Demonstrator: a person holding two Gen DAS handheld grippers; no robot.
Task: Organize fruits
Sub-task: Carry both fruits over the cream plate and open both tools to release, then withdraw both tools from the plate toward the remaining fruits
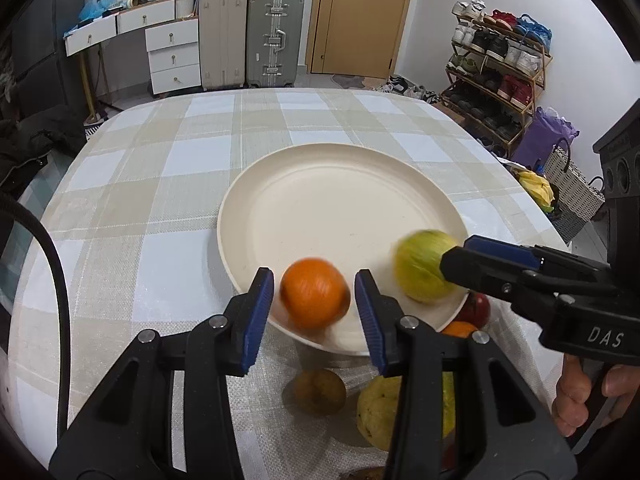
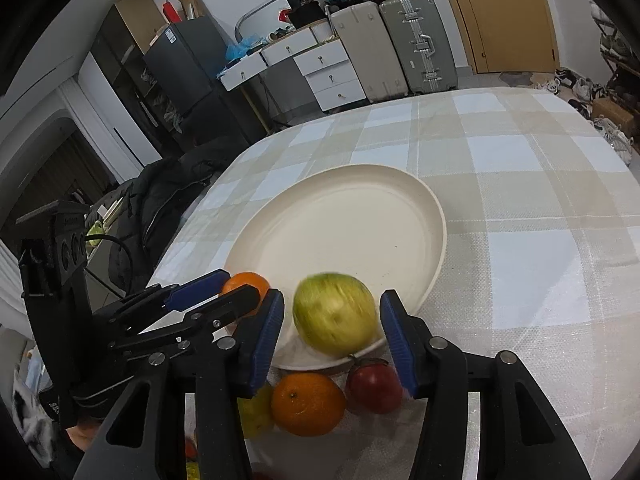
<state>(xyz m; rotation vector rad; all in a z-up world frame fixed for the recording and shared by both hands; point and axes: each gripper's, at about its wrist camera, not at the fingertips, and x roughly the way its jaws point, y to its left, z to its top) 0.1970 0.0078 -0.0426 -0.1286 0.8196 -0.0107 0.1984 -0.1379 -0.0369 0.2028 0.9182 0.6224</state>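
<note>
Checked-cloth bench w/ cream plate (image 1: pixel 280 184): left tongs (image 1: pixel 314 304) spread around orange (image 1: pixel 314 298), right tongs (image 2: pixel 332 320) spread around green apple (image 2: pixel 334 314), both fruits at plate's near rim, approx. released; red apple (image 2: pixel 374 386), 2nd orange (image 2: pixel 308 404), etc. off-plate, so early.

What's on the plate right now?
On the plate: an orange and a green apple, both near its front rim, blurred. The gripper fingers cover part of that rim.

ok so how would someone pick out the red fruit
Start at the big cream plate on the checked tablecloth. Off its near rim, the red apple sits on the cloth beside an orange. It is the only red fruit there.
</note>
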